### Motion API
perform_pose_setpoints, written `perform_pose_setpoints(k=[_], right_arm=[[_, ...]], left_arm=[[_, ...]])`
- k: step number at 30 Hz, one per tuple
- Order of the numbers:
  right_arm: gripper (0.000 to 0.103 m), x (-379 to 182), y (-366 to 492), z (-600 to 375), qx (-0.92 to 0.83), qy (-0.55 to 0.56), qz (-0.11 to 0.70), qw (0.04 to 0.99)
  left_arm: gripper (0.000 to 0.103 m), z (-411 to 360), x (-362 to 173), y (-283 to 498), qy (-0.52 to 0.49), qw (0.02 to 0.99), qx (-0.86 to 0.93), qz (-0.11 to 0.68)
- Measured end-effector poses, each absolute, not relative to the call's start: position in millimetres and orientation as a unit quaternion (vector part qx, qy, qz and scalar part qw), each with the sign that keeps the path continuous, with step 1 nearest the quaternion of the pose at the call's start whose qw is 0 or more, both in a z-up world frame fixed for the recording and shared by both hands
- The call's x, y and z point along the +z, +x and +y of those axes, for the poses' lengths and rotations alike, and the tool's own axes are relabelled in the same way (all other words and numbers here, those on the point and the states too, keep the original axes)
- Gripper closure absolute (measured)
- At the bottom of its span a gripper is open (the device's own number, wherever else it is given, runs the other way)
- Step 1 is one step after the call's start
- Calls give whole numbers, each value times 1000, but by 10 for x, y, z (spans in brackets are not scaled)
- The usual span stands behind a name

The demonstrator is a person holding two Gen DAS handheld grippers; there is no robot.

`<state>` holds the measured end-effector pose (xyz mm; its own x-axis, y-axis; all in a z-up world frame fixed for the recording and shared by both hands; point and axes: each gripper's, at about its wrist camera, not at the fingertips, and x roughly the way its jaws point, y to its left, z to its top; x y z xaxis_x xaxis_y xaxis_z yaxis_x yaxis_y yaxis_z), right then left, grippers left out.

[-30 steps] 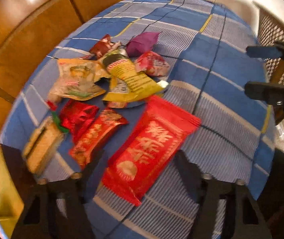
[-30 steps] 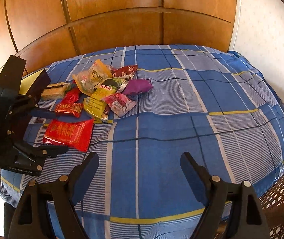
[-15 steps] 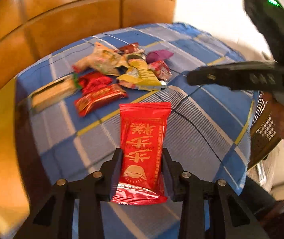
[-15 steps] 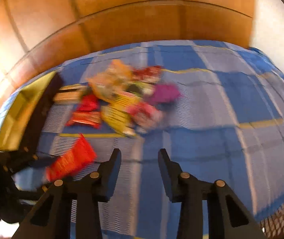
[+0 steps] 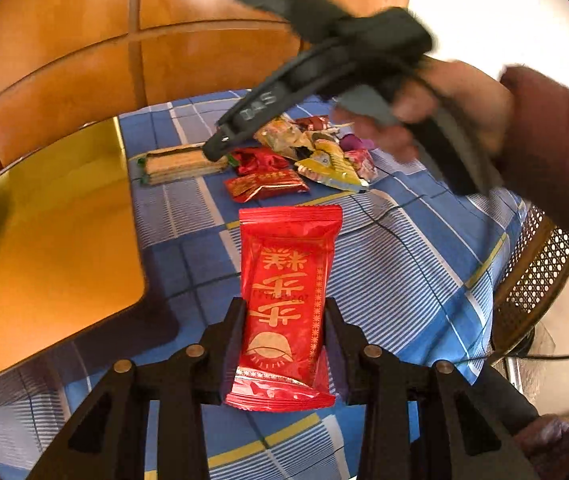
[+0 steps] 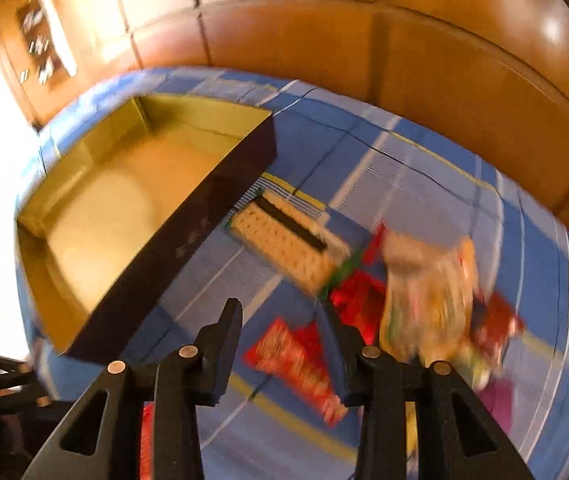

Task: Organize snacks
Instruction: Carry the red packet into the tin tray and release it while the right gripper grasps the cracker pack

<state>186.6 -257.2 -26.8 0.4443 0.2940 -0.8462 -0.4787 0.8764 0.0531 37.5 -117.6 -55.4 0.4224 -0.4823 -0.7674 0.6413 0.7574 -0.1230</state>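
In the left wrist view, our left gripper is squeezing a long red foil snack packet with gold writing. The jaws closed on it a moment ago and both pads press its sides. We hold it up in the air over the blue checked cloth. The big box with the shiny gold inside is just to the left of the packet. Behind the packet, well apart from it, lies the pile of other snacks, with a flat pack of tan crackers on the side nearer the box. Above the pile a person's hand in a dark red sleeve holds the other black tool.

In the right wrist view, which is blurry, our right gripper has nothing between its jaws. They closed most of the way and have just opened a little. It hangs over the pile, near a small red packet. The gold box is to the left of the pile.

We think we are carrying the red packet to the box. Next the left hand should move over the box and let go. The right jaws must open wider to grab a snack.
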Motion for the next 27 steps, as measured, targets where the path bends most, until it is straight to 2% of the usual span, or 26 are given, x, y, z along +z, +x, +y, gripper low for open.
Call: perform_pose_setpoints(k=[6, 10, 12, 21, 27], right_arm=[[58, -451, 2252, -2192, 242, -230, 491, 804], [56, -568, 2379, -2056, 246, -278, 498, 784], [55, -568, 2432, -2042, 249, -275, 496, 785], [58, -532, 2376, -2119, 246, -249, 482, 803], [49, -535, 2509, -2053, 243, -252, 487, 800]], left_arm=[[65, -1085, -497, 356, 77, 840, -340, 416], [65, -1011, -422, 347, 61, 842, -342, 413], [65, -959, -365, 330, 50, 843, -344, 410], [65, -556, 85, 347, -14, 861, -331, 387], [65, -203, 288, 614, -63, 874, -291, 385]])
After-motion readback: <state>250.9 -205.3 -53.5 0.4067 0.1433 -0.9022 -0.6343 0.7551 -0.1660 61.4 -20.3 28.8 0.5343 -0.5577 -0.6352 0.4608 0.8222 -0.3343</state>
